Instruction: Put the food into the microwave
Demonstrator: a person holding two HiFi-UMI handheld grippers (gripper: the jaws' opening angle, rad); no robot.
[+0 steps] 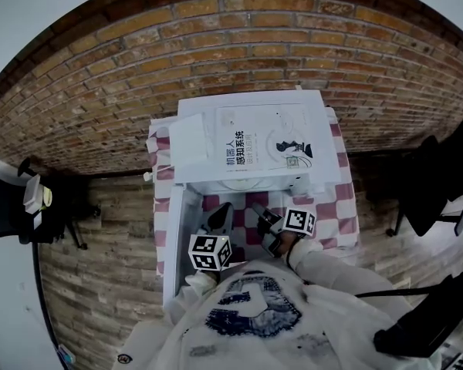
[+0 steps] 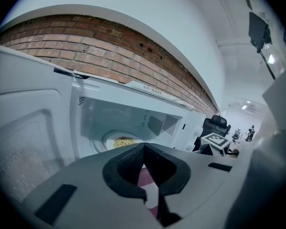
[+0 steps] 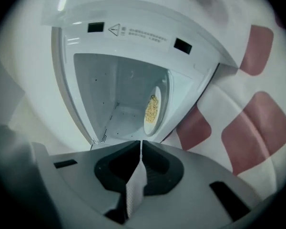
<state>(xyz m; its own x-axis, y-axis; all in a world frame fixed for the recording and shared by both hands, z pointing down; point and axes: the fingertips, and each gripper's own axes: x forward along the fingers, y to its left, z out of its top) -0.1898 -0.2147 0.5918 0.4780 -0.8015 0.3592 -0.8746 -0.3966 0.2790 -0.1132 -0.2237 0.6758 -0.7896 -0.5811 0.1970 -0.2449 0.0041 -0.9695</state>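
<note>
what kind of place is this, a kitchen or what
Likely an office or lab corner, not a kitchen: the microwave stands on a checkered-cloth table against a brick wall, with black office chairs on either side.

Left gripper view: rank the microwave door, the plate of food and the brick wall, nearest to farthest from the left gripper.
1. Microwave door: swung open, close by on the left.
2. Plate of food: inside the cavity, ahead past the jaw tips.
3. Brick wall: at the back, running across the top, farthest.
</note>
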